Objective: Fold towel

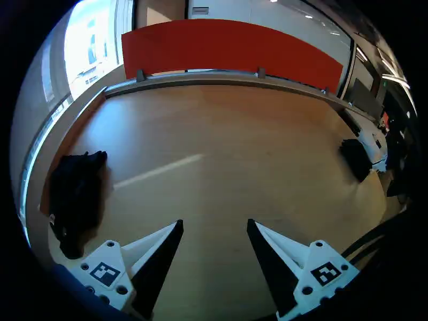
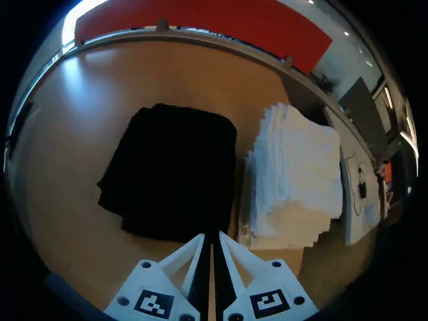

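In the right gripper view a folded black towel [image 2: 171, 171] lies flat on the wooden table [image 2: 75, 107], with a tall stack of folded white towels [image 2: 297, 171] right beside it. My right gripper [image 2: 212, 236] is shut, with its tips at the black towel's near edge. I cannot tell whether any cloth is pinched between them. In the left gripper view my left gripper [image 1: 214, 227] stands open over bare tabletop [image 1: 214, 139], nothing between its fingers. A crumpled black towel [image 1: 77, 192] lies to its left near the table edge.
A red partition [image 1: 230, 45] runs along the table's far edge. A small dark object [image 1: 356, 158] sits at the table's right end. Beyond the white stack is a grey surface [image 2: 369, 214] with a cable on it.
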